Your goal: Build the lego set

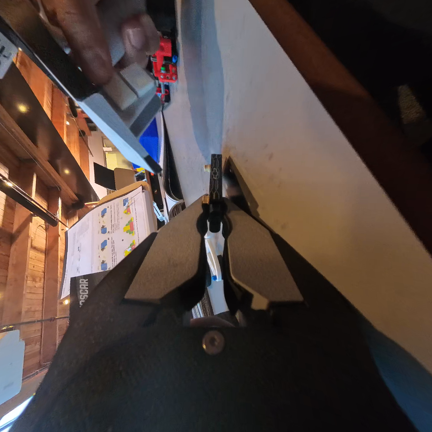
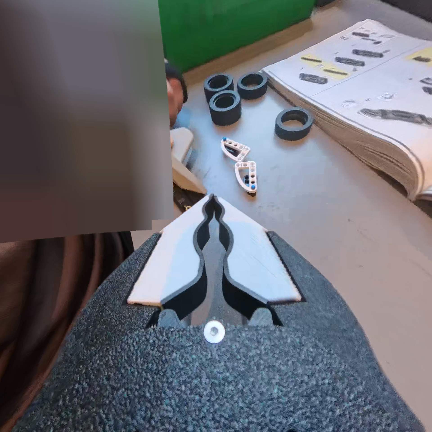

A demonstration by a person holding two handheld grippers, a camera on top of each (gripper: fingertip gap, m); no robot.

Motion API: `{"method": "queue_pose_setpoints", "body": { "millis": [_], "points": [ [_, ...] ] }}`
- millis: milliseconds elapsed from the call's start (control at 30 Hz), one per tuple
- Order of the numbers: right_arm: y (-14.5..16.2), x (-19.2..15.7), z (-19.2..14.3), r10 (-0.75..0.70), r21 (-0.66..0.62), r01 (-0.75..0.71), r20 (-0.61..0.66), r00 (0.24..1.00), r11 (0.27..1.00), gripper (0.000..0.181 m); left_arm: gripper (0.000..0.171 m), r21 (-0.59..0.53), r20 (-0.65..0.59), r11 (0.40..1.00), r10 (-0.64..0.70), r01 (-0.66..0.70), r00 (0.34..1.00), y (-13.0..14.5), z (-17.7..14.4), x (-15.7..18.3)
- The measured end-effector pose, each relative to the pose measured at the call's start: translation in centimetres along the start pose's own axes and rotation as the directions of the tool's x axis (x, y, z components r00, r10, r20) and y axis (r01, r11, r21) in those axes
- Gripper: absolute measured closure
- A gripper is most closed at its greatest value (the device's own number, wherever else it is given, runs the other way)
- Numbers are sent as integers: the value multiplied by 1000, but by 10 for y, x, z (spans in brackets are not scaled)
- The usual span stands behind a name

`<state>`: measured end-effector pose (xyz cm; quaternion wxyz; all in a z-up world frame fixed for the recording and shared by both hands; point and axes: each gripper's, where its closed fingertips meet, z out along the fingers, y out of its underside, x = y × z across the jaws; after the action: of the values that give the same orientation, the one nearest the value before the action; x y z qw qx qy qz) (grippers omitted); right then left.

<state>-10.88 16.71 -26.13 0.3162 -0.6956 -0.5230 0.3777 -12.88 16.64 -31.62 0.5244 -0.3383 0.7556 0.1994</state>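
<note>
My left gripper is shut on a black lego beam with tan pins on its side; the beam sticks out ahead of the tips, close to the grey table. A white lego piece lies below, between the fingers. My right gripper is shut with nothing between its pads, above the table. It also shows at upper left in the left wrist view. Two white curved lego panels lie ahead of it. A red lego build stands far off.
Several black tyres lie on the table. An open instruction booklet lies at right, a green bin at the back. A printed sheet and a blue item show in the left wrist view. A person's hand holds the right gripper. Tip to tip, the grippers are about 6 cm apart.
</note>
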Motion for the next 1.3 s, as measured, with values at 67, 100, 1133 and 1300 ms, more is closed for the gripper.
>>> {"method": "queue_pose_setpoints", "body": {
  "millis": [67, 100, 1133, 1300],
  "points": [
    [2, -3, -3, 10, -13, -10, 23, 1000, 1000, 181, 166, -5, 2, 1000, -17, 17, 1000, 1, 1, -1],
    [5, -5, -2, -18, -33, 19, 18, 1000, 999, 181, 166, -11, 1, 1000, -21, 21, 1000, 1, 1, -1],
    [-27, 5, 20, -432, 77, 491, -372, 822, 868, 157, 167, 63, -119, 769, -627, 636, 770, 17, -7, -40],
    [-27, 4, 19, -432, 84, 492, -370, 823, 866, 159, 167, 68, -116, 767, -629, 638, 769, 16, -9, -42]
  ]
}}
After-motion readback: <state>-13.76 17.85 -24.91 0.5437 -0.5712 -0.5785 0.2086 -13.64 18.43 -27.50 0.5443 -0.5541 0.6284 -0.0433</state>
